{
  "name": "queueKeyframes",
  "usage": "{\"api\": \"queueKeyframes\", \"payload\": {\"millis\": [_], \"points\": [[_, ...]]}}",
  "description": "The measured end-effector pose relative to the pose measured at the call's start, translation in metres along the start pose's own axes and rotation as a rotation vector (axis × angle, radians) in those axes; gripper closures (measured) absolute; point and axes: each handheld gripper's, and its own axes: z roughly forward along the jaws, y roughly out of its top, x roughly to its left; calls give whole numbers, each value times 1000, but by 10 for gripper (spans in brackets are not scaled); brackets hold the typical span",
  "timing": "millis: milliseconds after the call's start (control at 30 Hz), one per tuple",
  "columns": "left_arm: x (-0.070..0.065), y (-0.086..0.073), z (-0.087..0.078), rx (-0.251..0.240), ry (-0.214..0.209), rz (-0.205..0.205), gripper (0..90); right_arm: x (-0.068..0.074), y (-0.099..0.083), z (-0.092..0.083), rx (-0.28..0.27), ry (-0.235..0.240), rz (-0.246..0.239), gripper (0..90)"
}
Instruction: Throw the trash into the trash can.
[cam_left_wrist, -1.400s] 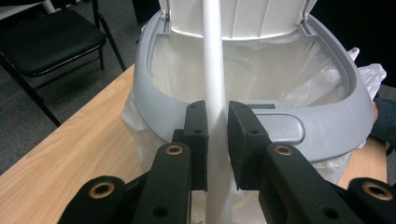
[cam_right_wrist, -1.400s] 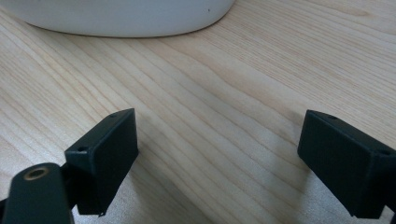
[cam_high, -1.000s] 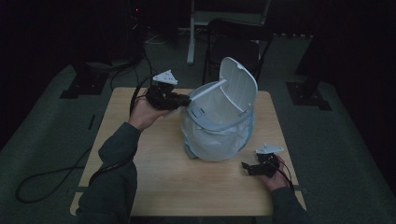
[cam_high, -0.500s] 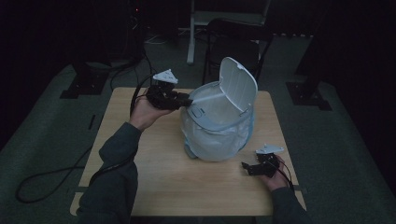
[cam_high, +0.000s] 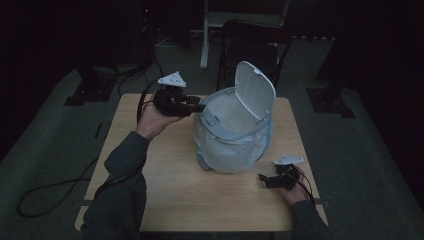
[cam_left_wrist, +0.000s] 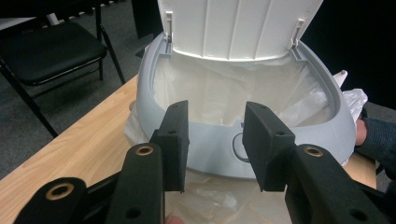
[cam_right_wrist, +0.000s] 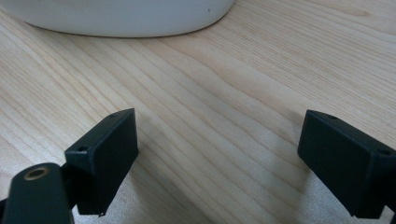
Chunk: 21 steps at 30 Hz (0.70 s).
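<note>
Both hand-held grippers gape: left hand-held gripper (cam_left_wrist: 214, 140) just opening (nothing between) at bin rim (cam_left_wrist: 285, 140); right hand-held gripper (cam_right_wrist: 219, 158) over bare table (cam_right_wrist: 224, 84).

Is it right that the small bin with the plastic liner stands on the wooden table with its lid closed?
Not quite. The bin with its liner does stand on the wooden table, but its lid is open, tilted up behind the rim. The high view and the left gripper view both show it.
</note>
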Motion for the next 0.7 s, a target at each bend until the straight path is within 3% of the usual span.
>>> {"api": "queueKeyframes", "payload": {"millis": [700], "points": [[1,-10,-13,-51,61,-12,608,0,0,0,0,0,0,113]]}}
